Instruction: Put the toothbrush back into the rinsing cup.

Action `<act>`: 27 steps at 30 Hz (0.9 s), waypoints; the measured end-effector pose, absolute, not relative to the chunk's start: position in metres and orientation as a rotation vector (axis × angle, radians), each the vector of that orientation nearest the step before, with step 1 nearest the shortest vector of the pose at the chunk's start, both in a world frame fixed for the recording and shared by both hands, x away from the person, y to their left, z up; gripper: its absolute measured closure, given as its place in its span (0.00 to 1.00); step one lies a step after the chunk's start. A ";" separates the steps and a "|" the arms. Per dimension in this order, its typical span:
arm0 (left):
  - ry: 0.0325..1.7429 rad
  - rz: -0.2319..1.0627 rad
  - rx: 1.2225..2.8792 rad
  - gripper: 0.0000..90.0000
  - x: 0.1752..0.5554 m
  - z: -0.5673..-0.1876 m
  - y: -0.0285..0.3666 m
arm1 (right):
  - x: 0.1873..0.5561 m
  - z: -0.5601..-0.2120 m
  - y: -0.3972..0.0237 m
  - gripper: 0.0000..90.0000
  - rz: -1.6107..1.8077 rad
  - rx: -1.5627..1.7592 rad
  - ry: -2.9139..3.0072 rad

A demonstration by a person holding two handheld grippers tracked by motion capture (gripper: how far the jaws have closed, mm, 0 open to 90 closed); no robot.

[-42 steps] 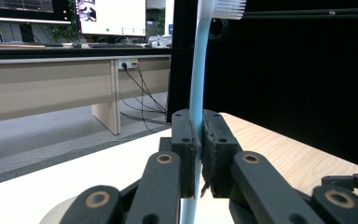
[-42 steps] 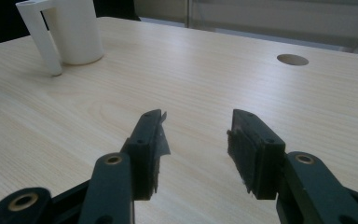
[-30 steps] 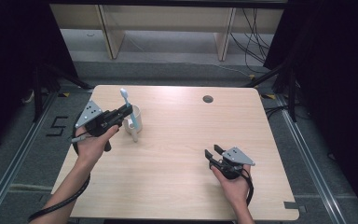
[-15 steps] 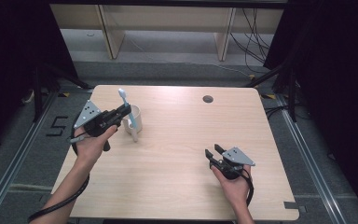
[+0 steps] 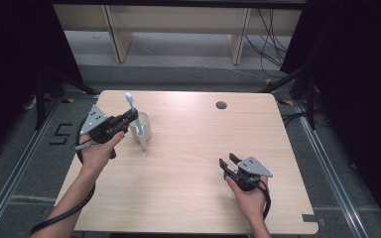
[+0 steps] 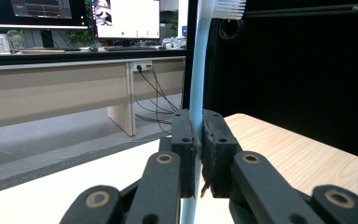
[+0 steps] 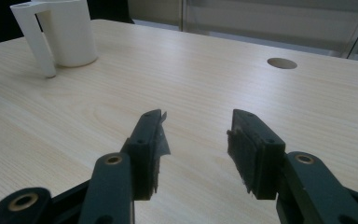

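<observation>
Dark-curtained room, grey floor, shelving behind. Pale wooden bench (image 5: 188, 163), round cable hole (image 5: 221, 105) at far side. White plastic mug with handle (image 5: 143, 127) stands at left, near far edge. Left gripper (image 5: 129, 117) beside mug, fingers (image 6: 213, 149) pinching light-blue toothbrush (image 6: 196, 79) upright, bristles up. Right gripper (image 5: 228, 161) rests low at right, well apart, fingers (image 7: 145, 144) spread, nothing between. Step judged: toothbrush carried at mug. Next: centre shaft over mug mouth, lower, release.

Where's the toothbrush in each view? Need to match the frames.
High view: the toothbrush stands upright left of centre, clamped in the left gripper, above the white cup.
Left gripper view: centre, pale blue handle rising between the jaws, bristles at the top edge.
Right gripper view: not in it.
Shared landmark: the cup, top left in the right gripper view.
</observation>
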State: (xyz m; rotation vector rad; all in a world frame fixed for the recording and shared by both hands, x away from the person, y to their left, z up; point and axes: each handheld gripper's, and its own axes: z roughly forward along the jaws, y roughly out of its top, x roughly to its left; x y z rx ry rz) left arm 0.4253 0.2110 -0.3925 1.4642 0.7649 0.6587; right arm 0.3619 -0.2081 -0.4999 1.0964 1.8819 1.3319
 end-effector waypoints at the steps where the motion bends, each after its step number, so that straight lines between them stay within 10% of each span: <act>1: 0.766 0.660 1.468 0.93 0.426 -0.393 0.212 | 0.362 -0.500 -0.208 0.61 1.331 1.095 1.883; 27: 0.781 0.694 1.491 0.93 0.437 -0.407 0.212 | 0.360 -0.499 -0.208 0.61 1.329 1.121 1.888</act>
